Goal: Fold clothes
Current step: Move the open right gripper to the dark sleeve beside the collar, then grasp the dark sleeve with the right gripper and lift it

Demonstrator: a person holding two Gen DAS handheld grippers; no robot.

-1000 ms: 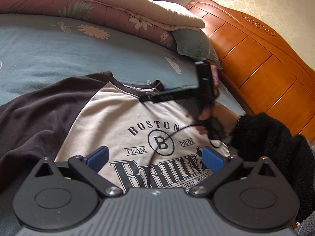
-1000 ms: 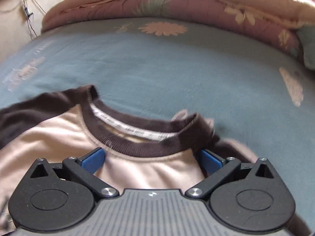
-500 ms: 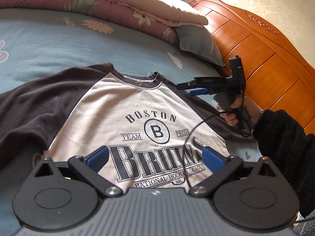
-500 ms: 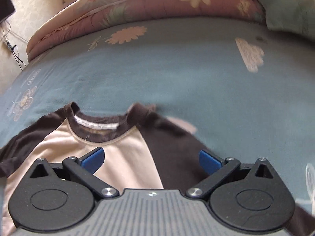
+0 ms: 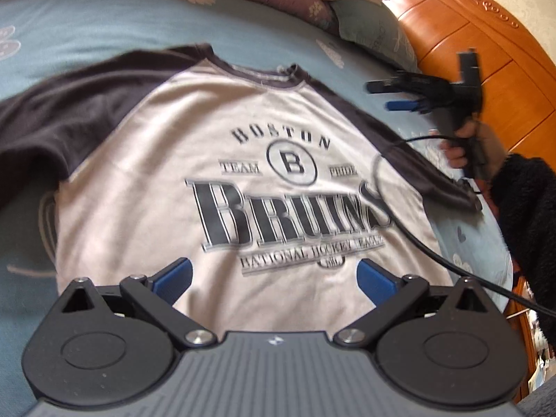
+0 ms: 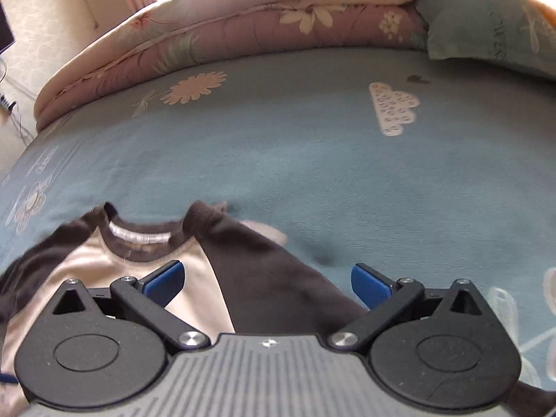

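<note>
shirt: raglan T-shirt (image 5: 243, 187), cream body, dark brown sleeves and collar, "Boston Bruins" print up; lies flat and face up on the bed (image 5: 87, 24), neck toward the folded quilt (image 6: 243, 24)
left tool (image 5: 274, 274): jaws wide apart, blue pads empty; sits over the shirt's lower body near the hem, below the print
right tool (image 6: 266, 281): jaws wide apart, nothing held; over the shirt's shoulder/sleeve just beside the collar. Also seen in the left view (image 5: 396, 95), off the sleeve's far side, blurred
hand (image 5: 465, 146): grips the right tool's handle, fuzzy black sleeve (image 5: 528, 208) at the wrist
cable (image 5: 417, 236): black, loops across the shirt's sleeve side
surroundings: teal pillow (image 6: 486, 24) beside the quilt, wooden headboard (image 5: 486, 52) behind
</note>
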